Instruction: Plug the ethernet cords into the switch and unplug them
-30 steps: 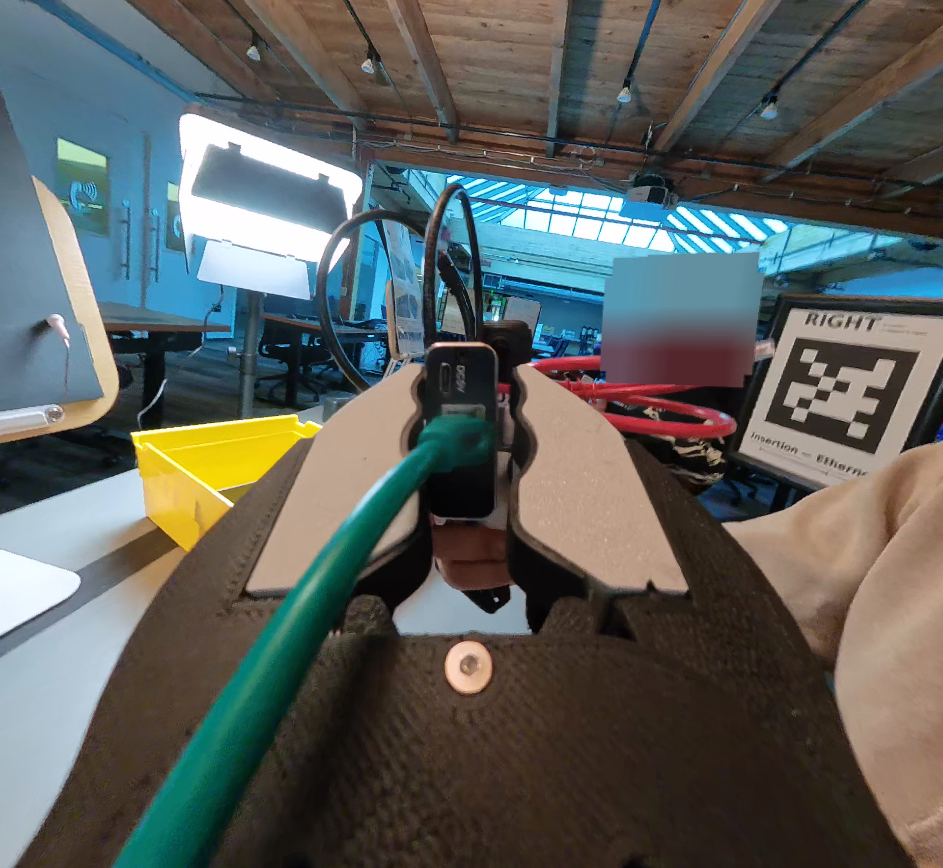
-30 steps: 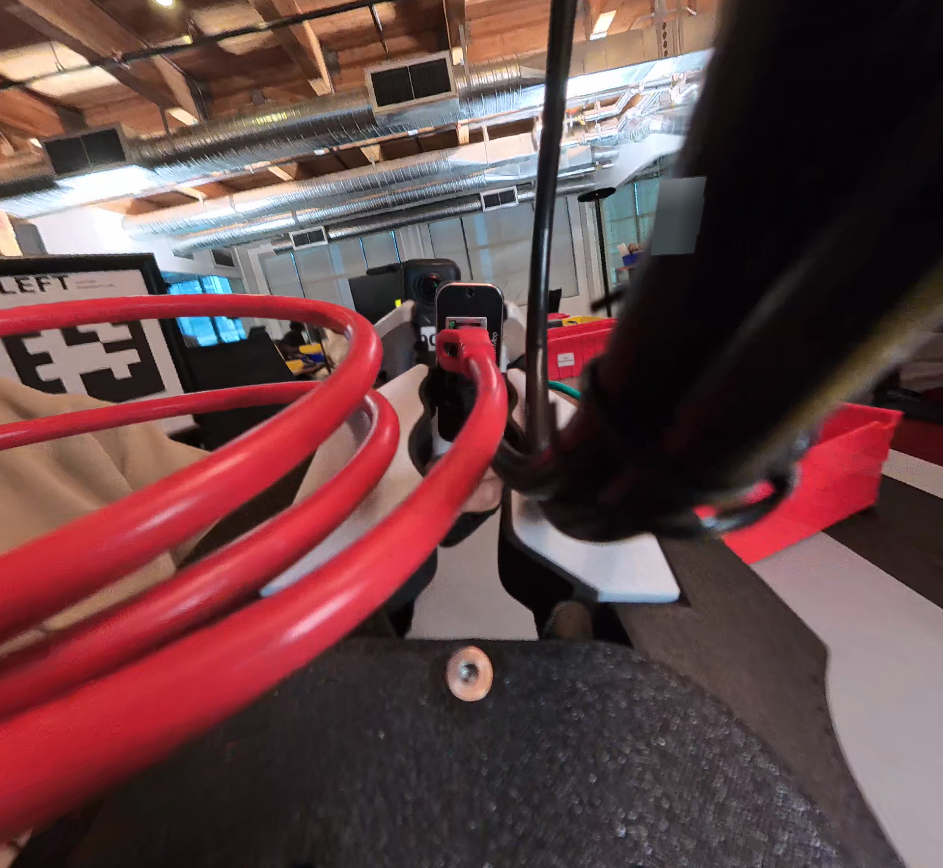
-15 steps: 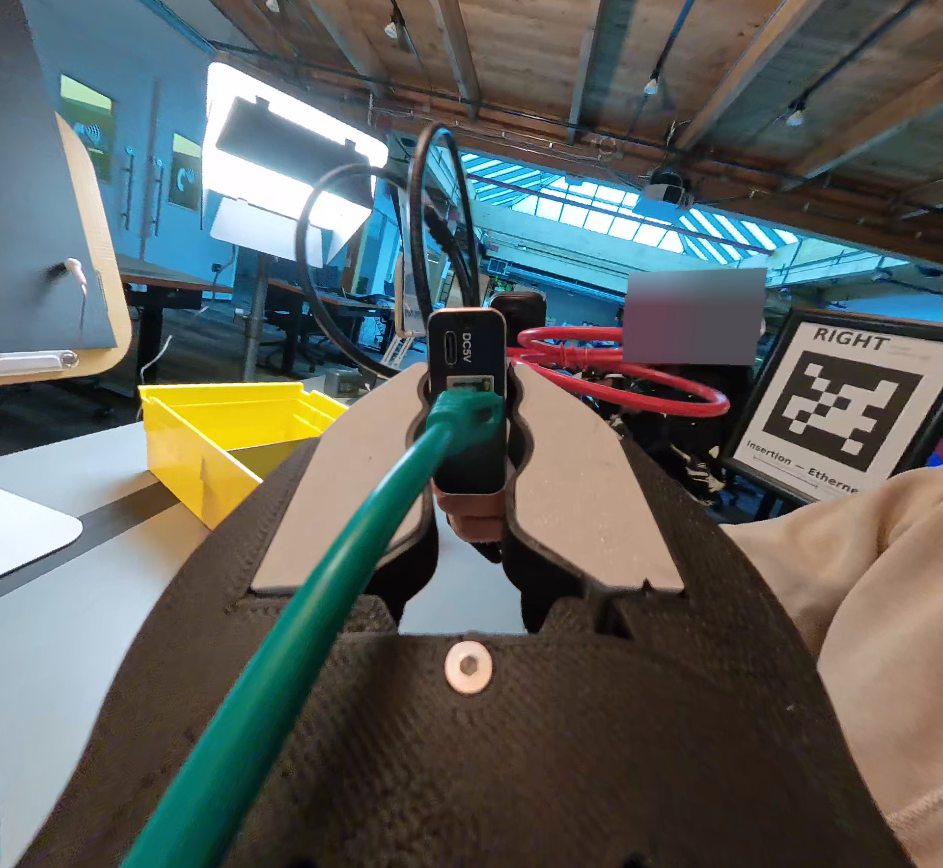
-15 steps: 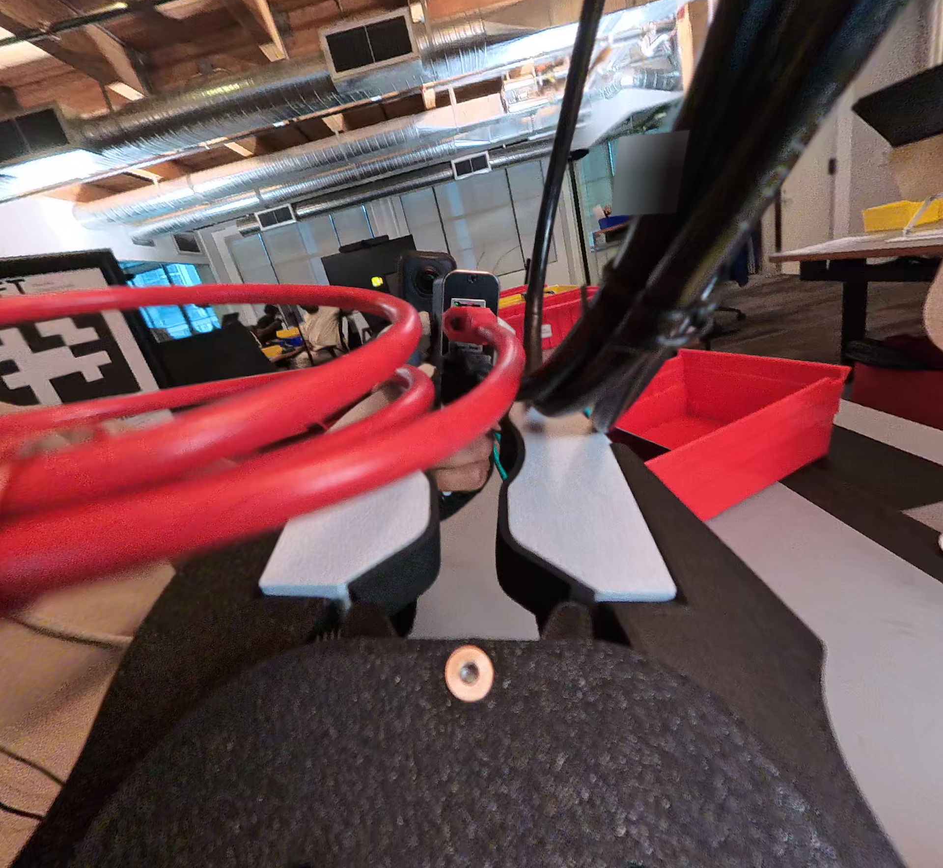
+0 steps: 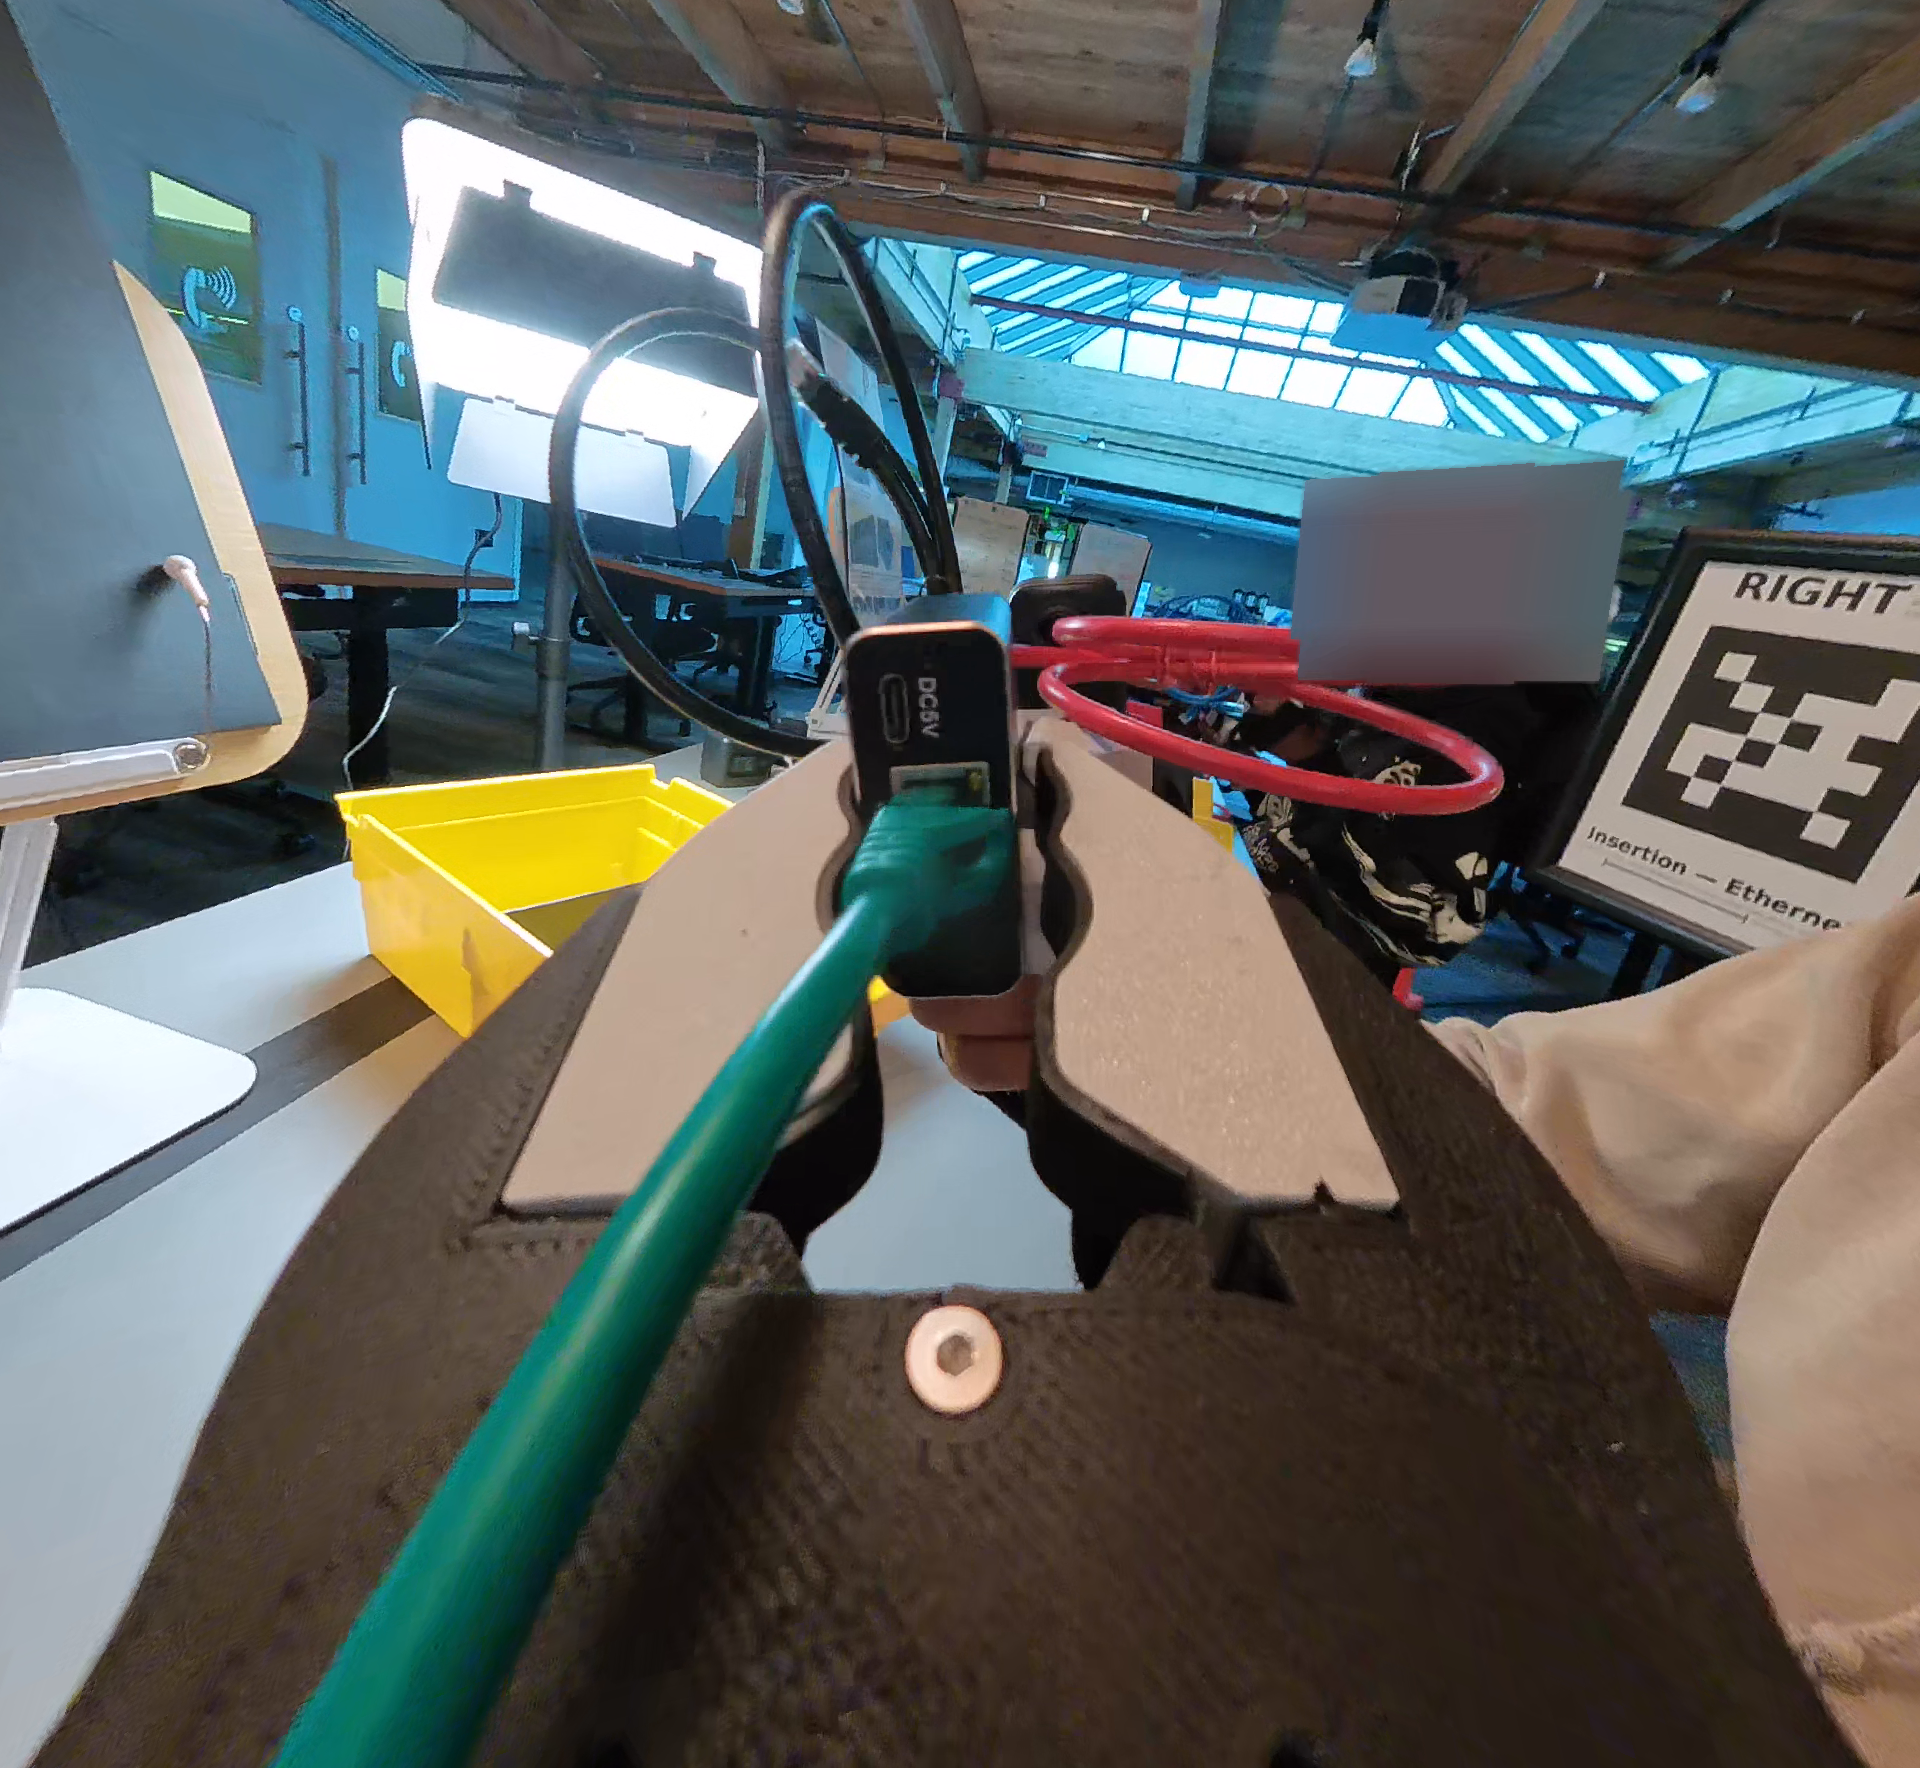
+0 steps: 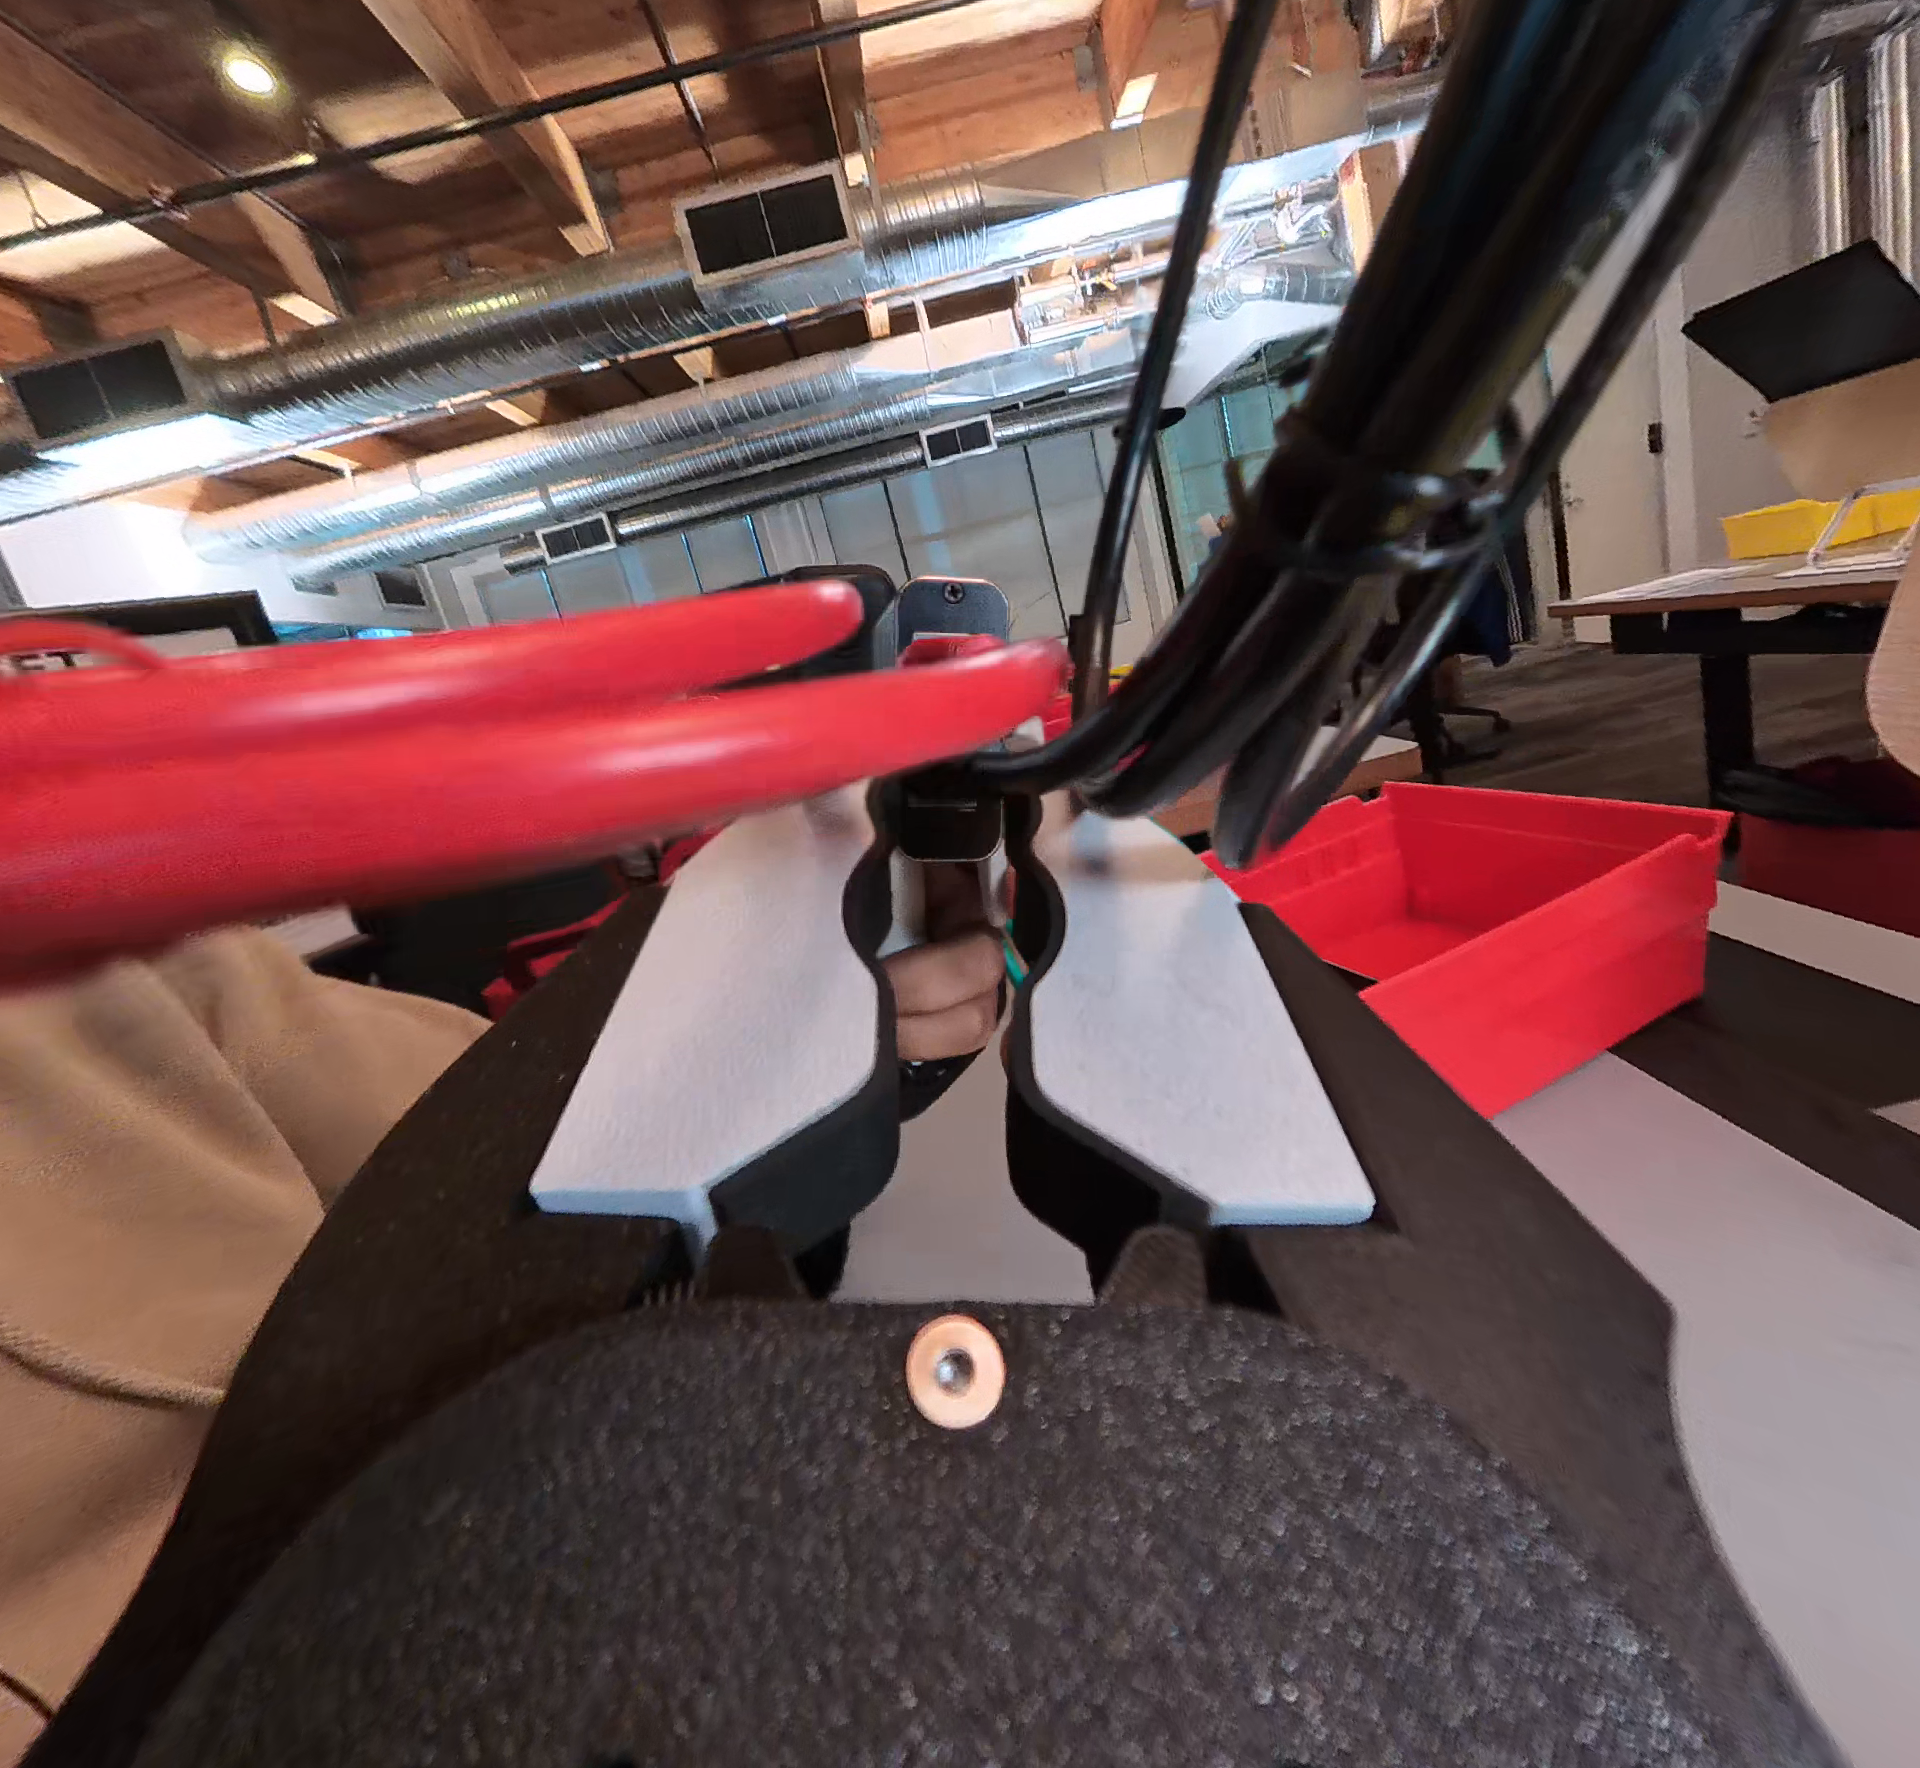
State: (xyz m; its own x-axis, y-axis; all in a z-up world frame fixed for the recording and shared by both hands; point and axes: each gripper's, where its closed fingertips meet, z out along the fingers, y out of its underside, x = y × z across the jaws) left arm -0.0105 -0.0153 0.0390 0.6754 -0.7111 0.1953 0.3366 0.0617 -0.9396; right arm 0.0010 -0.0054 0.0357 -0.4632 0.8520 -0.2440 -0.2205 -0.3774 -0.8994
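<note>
- Your left gripper point(image 5: 940, 871) had its fingers point(image 5: 717, 970) closed on the switch point(image 5: 930, 762), a small dark block held upright between the tips, its long axis standing vertical and its port face turned back toward your camera.
- The green cord point(image 5: 665, 1230) was seated in the lower port, running straight back over the gripper body toward you; any pull to free it would have to follow that line.
- Your right gripper point(image 6: 951, 845) met the same switch point(image 6: 945, 814) from the opposite side, fingers point(image 6: 1174, 1022) closed about its narrow body, so both were equally near.
- The red cord point(image 6: 436, 762), coiled in loops, reached the switch's upper end there; its plug looked seated, though motion blur made that unsure.
- A black cable bundle point(image 6: 1403, 492) crossed the right view and hid part of the switch.
- Behind the fingers, your hand point(image 6: 940, 991) showed only partly; the yellow bin point(image 5: 499, 845) and red bin point(image 6: 1507, 908) sat on the surface point(image 6: 1714, 1303), well apart from the work.
</note>
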